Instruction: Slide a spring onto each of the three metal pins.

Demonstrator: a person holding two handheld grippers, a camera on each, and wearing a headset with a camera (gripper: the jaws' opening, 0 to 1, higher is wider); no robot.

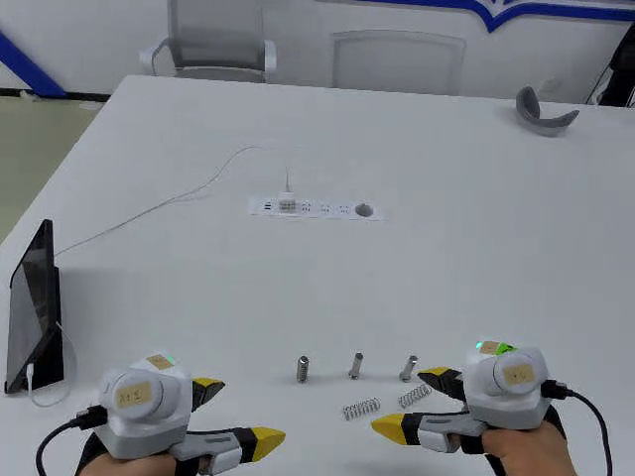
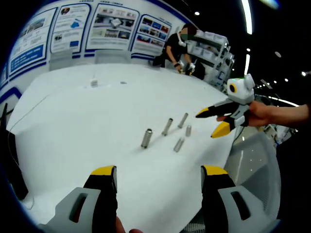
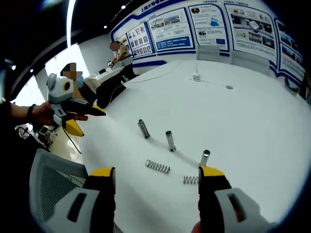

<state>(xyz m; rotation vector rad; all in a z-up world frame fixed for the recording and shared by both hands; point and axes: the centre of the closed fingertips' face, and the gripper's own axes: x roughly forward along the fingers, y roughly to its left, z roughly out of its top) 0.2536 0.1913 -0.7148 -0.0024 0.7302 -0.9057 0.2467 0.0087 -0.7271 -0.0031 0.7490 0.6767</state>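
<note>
Seemingly the leftmost pin [image 1: 304, 369] carries a spring [image 3: 143, 128]; left gripper [image 1: 241, 410] and right gripper [image 1: 409, 401] gape empty.

no text can be read. print is seen on the wall posters [image 2: 73, 26], and faint marks on the tan stickers [image 1: 134, 395] atop the left gripper [image 1: 241, 410] and right gripper [image 1: 407, 400], all too blurred.

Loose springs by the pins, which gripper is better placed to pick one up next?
Right. The right gripper, jaws open, sits beside the two loose springs; the left gripper is farther off.
</note>
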